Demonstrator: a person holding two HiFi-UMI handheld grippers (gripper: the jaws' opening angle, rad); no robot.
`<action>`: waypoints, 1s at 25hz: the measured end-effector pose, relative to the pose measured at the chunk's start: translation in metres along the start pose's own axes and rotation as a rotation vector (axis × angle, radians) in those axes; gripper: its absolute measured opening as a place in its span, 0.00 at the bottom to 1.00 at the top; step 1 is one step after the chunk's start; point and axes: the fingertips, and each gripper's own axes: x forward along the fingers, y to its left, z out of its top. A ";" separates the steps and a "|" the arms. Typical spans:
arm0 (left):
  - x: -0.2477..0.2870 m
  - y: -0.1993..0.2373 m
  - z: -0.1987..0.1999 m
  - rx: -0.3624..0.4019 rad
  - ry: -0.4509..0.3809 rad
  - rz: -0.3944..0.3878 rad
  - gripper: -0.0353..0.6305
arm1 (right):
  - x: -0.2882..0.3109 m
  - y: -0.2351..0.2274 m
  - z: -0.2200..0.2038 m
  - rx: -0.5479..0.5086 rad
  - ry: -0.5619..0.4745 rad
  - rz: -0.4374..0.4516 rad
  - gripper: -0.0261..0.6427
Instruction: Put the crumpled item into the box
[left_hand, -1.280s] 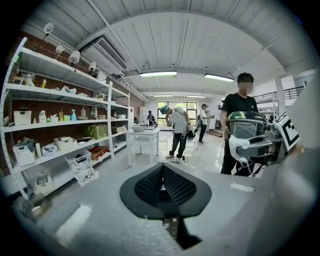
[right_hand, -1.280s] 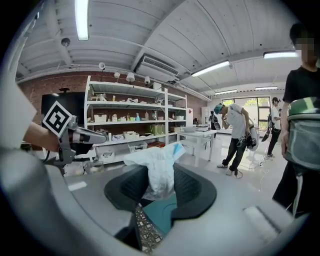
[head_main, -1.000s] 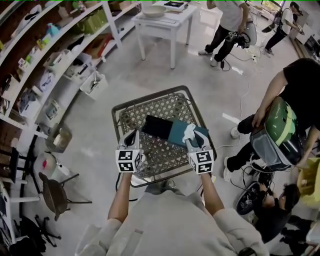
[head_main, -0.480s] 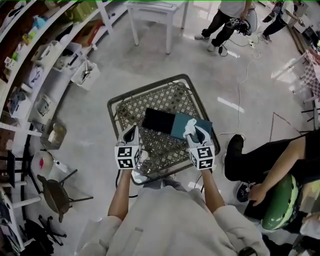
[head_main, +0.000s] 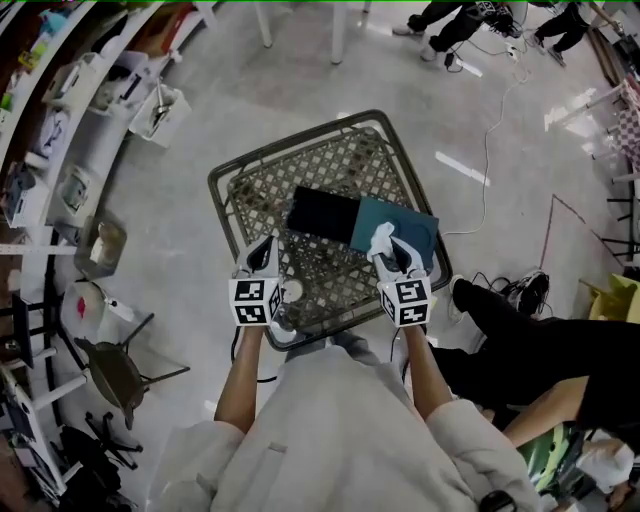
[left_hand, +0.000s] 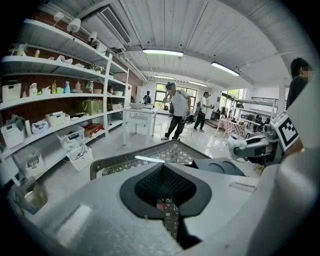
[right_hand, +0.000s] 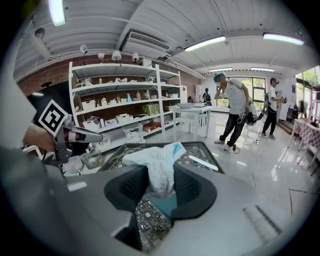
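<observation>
A crumpled white item with a blue edge is pinched between the pads of my right gripper, which is shut on it. That gripper hangs over the near edge of the teal half of a flat box, whose other half is black. The box lies on a metal lattice table. My left gripper hovers over the table's near left part, left of the box, with its jaws together and nothing in them. In the left gripper view the box's dark top shows round recesses.
A small clear round object sits on the table by my left gripper. Shelves with bins run along the left, with a stool near them. A seated person's legs are close on the right. Cables trail over the floor.
Both grippers have sunk closer to the table, and the right one still carries the crumpled item. The head view has tilted down, and the person at the right has shifted.
</observation>
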 end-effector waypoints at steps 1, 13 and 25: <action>0.002 0.001 -0.005 -0.004 0.009 -0.001 0.06 | 0.002 0.001 -0.005 0.003 0.011 0.002 0.24; 0.016 0.011 -0.047 -0.038 0.076 -0.006 0.06 | 0.028 0.019 -0.052 0.012 0.111 0.038 0.25; 0.020 0.026 -0.050 -0.041 0.092 0.001 0.06 | 0.075 0.047 -0.033 -0.157 0.149 0.132 0.25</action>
